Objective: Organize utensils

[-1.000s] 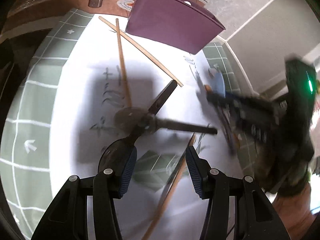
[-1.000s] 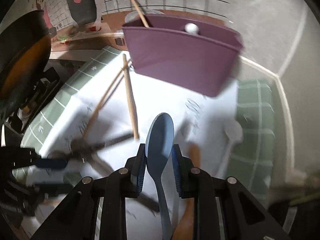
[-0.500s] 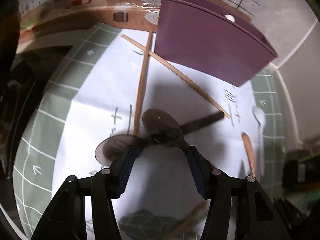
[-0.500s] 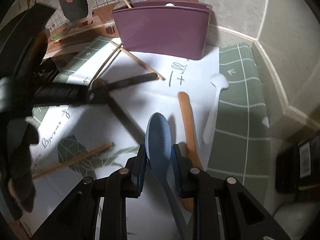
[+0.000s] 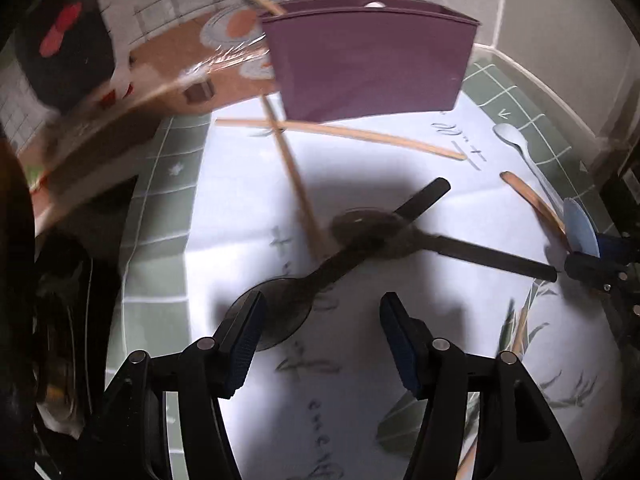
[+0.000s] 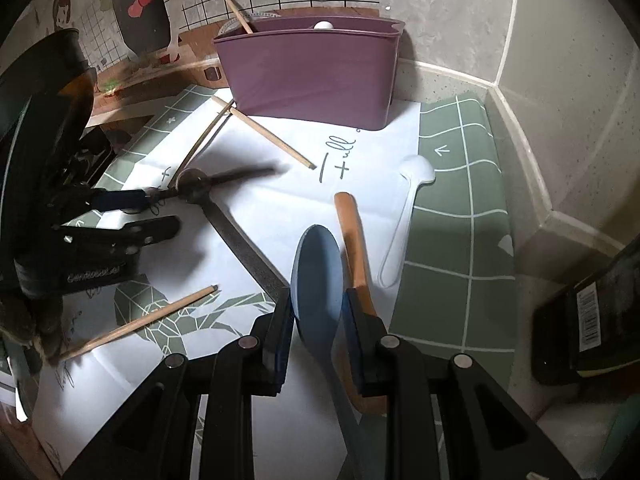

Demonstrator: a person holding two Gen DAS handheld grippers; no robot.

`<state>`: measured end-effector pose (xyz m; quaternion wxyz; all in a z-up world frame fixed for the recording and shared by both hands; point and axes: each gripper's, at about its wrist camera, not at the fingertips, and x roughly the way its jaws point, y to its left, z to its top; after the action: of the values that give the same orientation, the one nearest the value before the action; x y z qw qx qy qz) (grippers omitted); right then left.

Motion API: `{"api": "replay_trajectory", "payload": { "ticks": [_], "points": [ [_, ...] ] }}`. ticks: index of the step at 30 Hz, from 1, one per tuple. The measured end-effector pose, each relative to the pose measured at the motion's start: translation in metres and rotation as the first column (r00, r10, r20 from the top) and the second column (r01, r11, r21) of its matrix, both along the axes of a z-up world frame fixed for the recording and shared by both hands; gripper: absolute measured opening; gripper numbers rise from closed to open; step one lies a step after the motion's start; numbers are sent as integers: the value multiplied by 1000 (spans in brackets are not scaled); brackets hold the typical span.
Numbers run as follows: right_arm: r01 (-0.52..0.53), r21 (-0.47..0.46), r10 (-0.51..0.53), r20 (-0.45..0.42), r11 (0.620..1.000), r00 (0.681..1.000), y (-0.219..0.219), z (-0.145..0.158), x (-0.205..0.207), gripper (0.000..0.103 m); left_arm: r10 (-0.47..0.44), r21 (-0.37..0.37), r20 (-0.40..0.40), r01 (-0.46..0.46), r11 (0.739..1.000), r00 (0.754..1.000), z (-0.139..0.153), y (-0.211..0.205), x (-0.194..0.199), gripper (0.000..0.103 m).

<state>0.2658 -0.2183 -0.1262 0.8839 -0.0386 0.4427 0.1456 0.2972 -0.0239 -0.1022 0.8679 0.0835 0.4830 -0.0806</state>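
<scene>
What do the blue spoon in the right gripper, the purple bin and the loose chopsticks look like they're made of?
Blue spoon: probably plastic or silicone, with an even matte colour and no glint.
Purple bin: likely moulded plastic, with thin smooth walls and a soft sheen.
Chopsticks: wood or bamboo by their pale tan, dull, unpainted surface and cut end.
The right gripper pinches the spoon's bowl.

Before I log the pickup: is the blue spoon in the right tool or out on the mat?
In the tool. The right tool is shut on the blue spoon, pads against both edges of its bowl.
</scene>
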Motion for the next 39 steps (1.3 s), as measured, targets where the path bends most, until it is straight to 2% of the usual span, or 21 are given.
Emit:
{"api": "replay_trajectory", "payload": {
  "ticks": [1,3,5,7,10,12,15,17,19,23,26,29,31,32,34,37,39],
  "points": [
    [-1,2,1,0,1000,1000,0,0,0,22,15,-41,-28,-17,999,999,1,4,2,59],
    [-6,6,6,3,1000,1000,2,0,1,22,64,-175,-101,-81,981,993,4,12,7,59],
    [-7,8,7,7,1000,1000,2,0,1,22,105,-284,-175,-153,947,979,7,12,13,59],
    [-8,8,8,12,1000,1000,2,1,0,22,165,-306,-204,-223,926,965,6,4,17,59],
    [-4,3,4,18,1000,1000,-1,2,-2,22,264,-267,-199,-311,912,944,8,-9,33,59],
    [5,-6,-5,24,1000,1000,-3,3,-4,22,306,-213,-170,-338,917,937,7,-19,39,59],
    [24,-18,-24,27,1000,999,-7,1,-5,22,301,-76,-93,-308,948,949,5,-46,53,59],
    [34,-19,-33,22,999,999,-9,0,-4,22,266,-24,-52,-267,963,963,3,-58,54,57],
    [43,-15,-43,20,999,999,-12,0,-3,22,213,-18,-13,-213,977,977,4,-63,48,49],
    [42,16,-42,19,999,999,-16,3,-2,22,99,-45,33,-97,994,995,6,-59,41,17],
    [35,39,-36,16,999,999,-16,6,1,22,31,-98,22,-29,995,999,6,-47,34,16],
    [28,51,-29,23,998,999,-16,10,4,22,-15,-147,-4,14,989,1000,14,-37,25,16],
    [30,50,-31,28,998,999,-16,11,6,22,-3,-191,-2,2,982,1000,24,-32,23,17],
    [31,51,-32,29,998,999,-17,11,7,22,-12,-247,-5,10,969,1000,31,-32,25,21],
    [34,53,-36,26,998,999,-16,10,11,22,-25,-275,-1,23,961,1000,37,-35,33,29],
    [31,54,-32,19,998,999,-13,7,13,21,-46,-263,26,51,964,999,41,-54,49,54],
    [16,48,-17,17,999,1000,-10,5,12,21,-17,-213,15,20,977,1000,35,-66,66,54]
  ]
}}
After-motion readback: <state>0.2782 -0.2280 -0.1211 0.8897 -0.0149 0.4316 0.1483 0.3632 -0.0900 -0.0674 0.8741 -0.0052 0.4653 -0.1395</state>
